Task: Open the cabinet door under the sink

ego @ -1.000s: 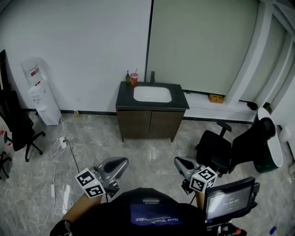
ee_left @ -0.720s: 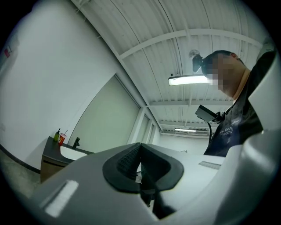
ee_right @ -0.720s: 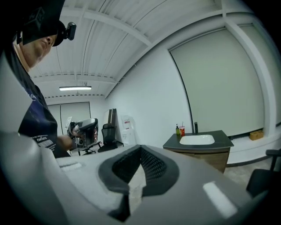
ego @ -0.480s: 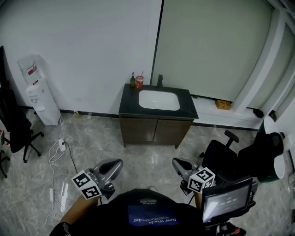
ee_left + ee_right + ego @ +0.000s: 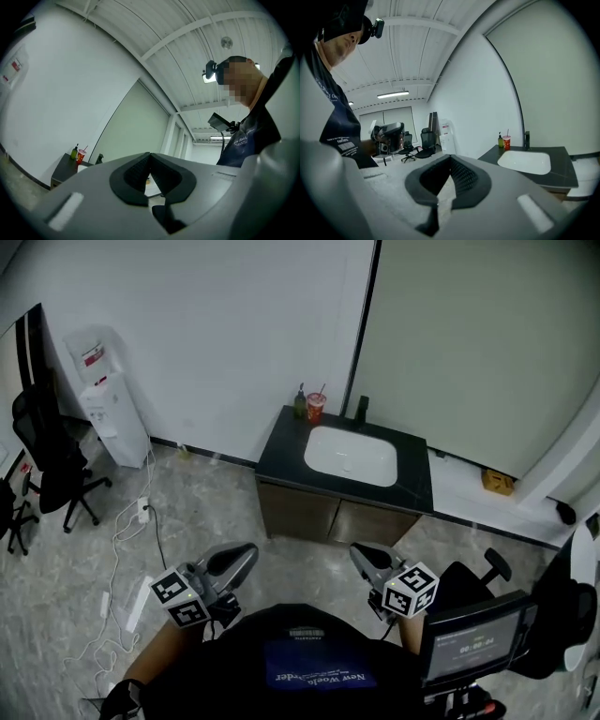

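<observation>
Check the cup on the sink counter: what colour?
Red cup, with a straw; clearest in the head view.

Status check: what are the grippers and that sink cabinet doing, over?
Shut, empty: left gripper, right gripper. Sink's cabinet doors closed, untouched. Nothing standing between.

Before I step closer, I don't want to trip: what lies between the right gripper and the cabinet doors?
Only bare floor, in the head view, from the right gripper to the closed cabinet doors.

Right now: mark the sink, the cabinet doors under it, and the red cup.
sink (image 5: 349,457): head view, middle of the white basin.
cabinet doors (image 5: 300,512): head view, left door's front face.
red cup (image 5: 316,409): head view, cup's side.
</observation>
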### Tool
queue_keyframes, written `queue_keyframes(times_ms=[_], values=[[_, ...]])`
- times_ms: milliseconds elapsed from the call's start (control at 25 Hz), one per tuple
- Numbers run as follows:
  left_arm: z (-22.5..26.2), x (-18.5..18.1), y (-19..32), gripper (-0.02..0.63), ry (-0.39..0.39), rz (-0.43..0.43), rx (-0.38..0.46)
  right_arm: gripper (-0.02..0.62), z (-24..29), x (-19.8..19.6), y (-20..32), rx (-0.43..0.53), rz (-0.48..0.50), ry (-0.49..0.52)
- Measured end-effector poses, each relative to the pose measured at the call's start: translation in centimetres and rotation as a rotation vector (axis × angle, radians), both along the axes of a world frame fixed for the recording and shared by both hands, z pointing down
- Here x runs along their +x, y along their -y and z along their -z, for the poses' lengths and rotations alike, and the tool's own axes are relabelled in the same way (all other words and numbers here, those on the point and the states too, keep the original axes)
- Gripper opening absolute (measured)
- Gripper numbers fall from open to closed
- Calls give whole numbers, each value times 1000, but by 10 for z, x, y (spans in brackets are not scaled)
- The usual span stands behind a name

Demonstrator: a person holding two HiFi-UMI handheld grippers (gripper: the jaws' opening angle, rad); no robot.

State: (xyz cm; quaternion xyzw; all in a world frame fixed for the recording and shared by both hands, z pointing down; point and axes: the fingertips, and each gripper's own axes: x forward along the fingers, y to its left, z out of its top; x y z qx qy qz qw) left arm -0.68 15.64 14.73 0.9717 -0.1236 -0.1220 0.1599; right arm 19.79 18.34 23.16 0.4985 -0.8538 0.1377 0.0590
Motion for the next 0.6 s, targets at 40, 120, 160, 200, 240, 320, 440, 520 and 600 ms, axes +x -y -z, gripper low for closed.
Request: queue_keyframes(times_ms=[40, 120, 160, 200, 240, 320, 440, 520, 600], values=[[1, 10, 6, 0, -1, 10, -4, 2, -1, 8, 10, -2, 16, 4], [0, 28, 14, 0, 14, 22, 2, 2, -4, 21, 27, -8, 42, 11], [-3, 34, 18, 0, 27, 26, 7, 2, -7, 25, 35, -12, 51, 14], [-6, 38, 23, 0, 38, 30, 7, 2, -9, 29, 42, -16, 58, 17], [-8, 41, 28, 0, 47, 34, 3, 1, -12, 31, 49, -20, 65, 20], [-13, 44, 42, 0, 54, 41, -12, 2, -17, 33, 62, -27, 75, 20], [-18, 51, 70, 0, 46, 32, -30, 2, -26, 36, 86, -41, 75, 11], [-24, 55, 92, 0, 36, 13, -37, 2, -33, 37, 105, -55, 63, 2], [-29, 57, 119, 0, 21, -13, -39, 2, -37, 37, 127, -62, 44, -16]])
